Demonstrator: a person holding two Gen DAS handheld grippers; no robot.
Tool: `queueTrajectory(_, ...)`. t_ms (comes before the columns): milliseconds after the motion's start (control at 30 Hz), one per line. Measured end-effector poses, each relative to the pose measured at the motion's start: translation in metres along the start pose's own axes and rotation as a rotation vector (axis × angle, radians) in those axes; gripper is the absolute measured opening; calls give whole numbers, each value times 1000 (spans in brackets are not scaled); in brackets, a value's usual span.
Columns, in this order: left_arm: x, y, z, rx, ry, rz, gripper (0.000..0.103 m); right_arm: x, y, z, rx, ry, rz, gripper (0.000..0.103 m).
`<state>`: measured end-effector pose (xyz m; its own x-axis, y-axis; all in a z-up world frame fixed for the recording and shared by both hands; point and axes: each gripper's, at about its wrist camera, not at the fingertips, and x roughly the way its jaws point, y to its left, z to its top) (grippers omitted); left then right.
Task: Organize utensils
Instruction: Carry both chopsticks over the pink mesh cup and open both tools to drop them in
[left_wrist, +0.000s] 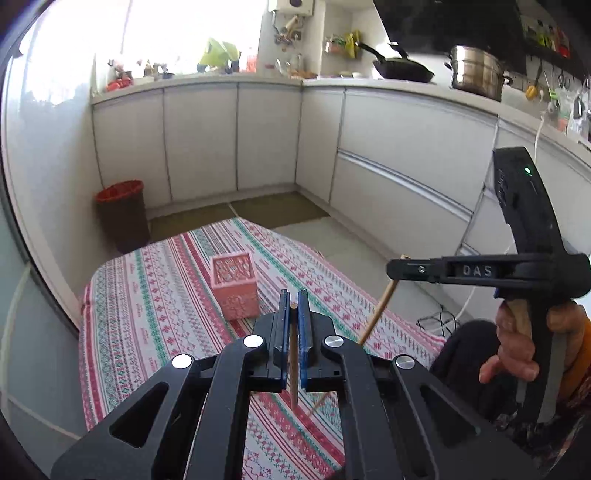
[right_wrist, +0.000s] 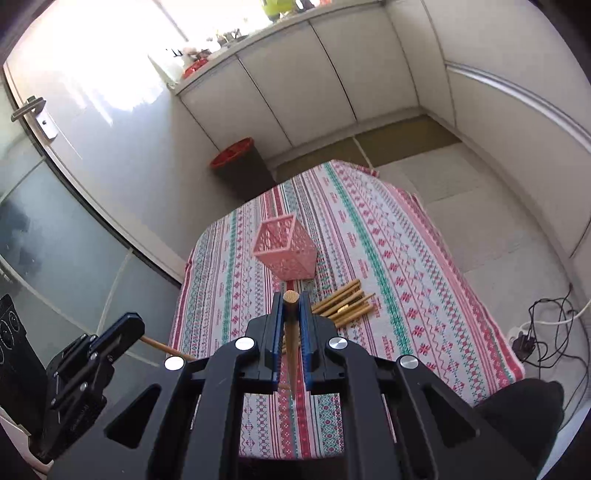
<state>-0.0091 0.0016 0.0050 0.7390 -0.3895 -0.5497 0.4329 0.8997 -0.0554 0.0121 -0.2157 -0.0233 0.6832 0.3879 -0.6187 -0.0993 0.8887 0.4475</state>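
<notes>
A pink lattice holder (left_wrist: 235, 288) stands upright on the patterned tablecloth (left_wrist: 159, 295); it also shows in the right wrist view (right_wrist: 286, 251). My left gripper (left_wrist: 294, 300) is shut on a thin wooden chopstick (left_wrist: 293, 362), held above the table. My right gripper (right_wrist: 291, 300) is shut on a thicker wooden chopstick (right_wrist: 291, 332). In the left wrist view the right gripper (left_wrist: 397, 271) is at the right, its chopstick (left_wrist: 376, 314) hanging down. Several wooden chopsticks (right_wrist: 343, 302) lie on the cloth just right of the holder.
A dark bin with a red liner (left_wrist: 123, 214) stands on the floor beyond the table. White cabinets (left_wrist: 236, 136) line the walls. Cables (right_wrist: 543, 332) lie on the floor at the right. A glass door with a handle (right_wrist: 29, 109) is at the left.
</notes>
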Motion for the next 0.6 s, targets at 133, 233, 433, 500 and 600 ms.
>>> queueTrajectory(133,-7,8,27,-25,-38,27,3,-20,8,28,-1,-56,8,8)
queueTrajectory(233,-9,14,47,-35,-68,55,3,-30,10,57,14,-100,34,8)
queueTrajectory(433,-5,32,97,-60,-141,106,3,-39,21,113,3,-198,66,9)
queueTrajectory(500,0,39,111,-65,-158,121,3,-35,25,129,-5,-221,66,9)
queueTrajectory(600,15,51,129,-83,-177,145,3,-24,26,149,-11,-238,64,9)
